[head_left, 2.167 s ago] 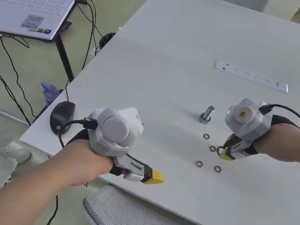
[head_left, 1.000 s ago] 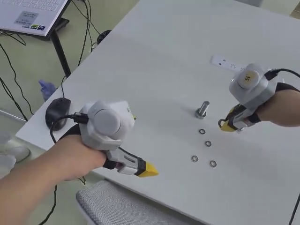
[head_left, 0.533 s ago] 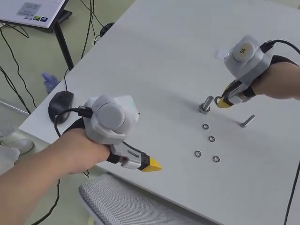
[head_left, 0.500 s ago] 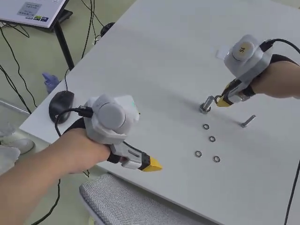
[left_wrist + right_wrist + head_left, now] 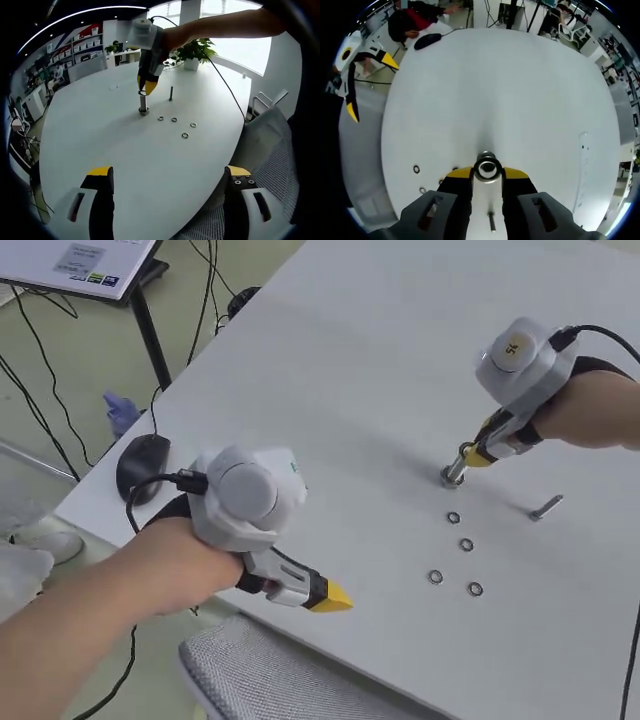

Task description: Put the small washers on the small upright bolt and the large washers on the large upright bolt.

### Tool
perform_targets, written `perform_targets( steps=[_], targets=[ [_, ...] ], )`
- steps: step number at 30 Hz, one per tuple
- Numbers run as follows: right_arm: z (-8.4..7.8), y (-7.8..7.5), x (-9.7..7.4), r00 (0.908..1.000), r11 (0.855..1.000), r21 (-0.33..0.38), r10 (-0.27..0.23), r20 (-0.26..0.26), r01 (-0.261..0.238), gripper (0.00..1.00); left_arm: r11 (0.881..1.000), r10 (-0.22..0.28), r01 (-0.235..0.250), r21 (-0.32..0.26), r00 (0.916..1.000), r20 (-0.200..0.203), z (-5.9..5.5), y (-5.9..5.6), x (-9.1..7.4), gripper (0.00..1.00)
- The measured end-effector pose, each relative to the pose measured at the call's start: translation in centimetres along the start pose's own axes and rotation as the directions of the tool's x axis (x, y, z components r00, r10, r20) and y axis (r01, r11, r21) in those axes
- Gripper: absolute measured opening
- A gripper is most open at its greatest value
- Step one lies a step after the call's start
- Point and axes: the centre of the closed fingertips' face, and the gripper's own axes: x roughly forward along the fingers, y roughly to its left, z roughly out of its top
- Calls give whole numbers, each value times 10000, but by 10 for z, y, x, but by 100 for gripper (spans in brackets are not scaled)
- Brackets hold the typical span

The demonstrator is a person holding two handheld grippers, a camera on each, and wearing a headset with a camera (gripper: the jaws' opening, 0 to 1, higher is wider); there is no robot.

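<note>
Head view first: the right gripper [image 5: 475, 453] is down at the large bolt [image 5: 453, 476], its tips right over the bolt's top. Four small washers [image 5: 466, 544] lie loose on the white table [image 5: 330, 360], just on the near side of the large bolt, and the small bolt [image 5: 547, 507] stands off to its right. The left gripper [image 5: 330, 596] hangs well apart from the large bolt, out by the near table edge.

Over to the left gripper view: its own jaws are spread wide with nothing between them, and the large bolt stands far across the table.

Right gripper view now: the jaws are pinched tight on a large washer [image 5: 487, 169], with its hole lined up over the bolt's head. This looks like the threading step. The next move calls for a straight drop so the hole clears the thread, then a release. There are no trays or bins here. I cannot tell whether the large bolt already carries a washer.
</note>
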Motion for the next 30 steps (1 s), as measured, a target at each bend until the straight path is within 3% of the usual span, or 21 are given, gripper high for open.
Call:
perform_targets(
  steps=[10,30],
  targets=[
    [-2,-4,12,9996,9998,71,162,-219,-161,21,10000,-4,4,19,10000,-39,-1,7,0,91],
    [-7,1,41,9974,9996,-93,255,-667,-262,21,9998,-176,176,-22,9998,-65,-3,8,2,90]
  ],
)
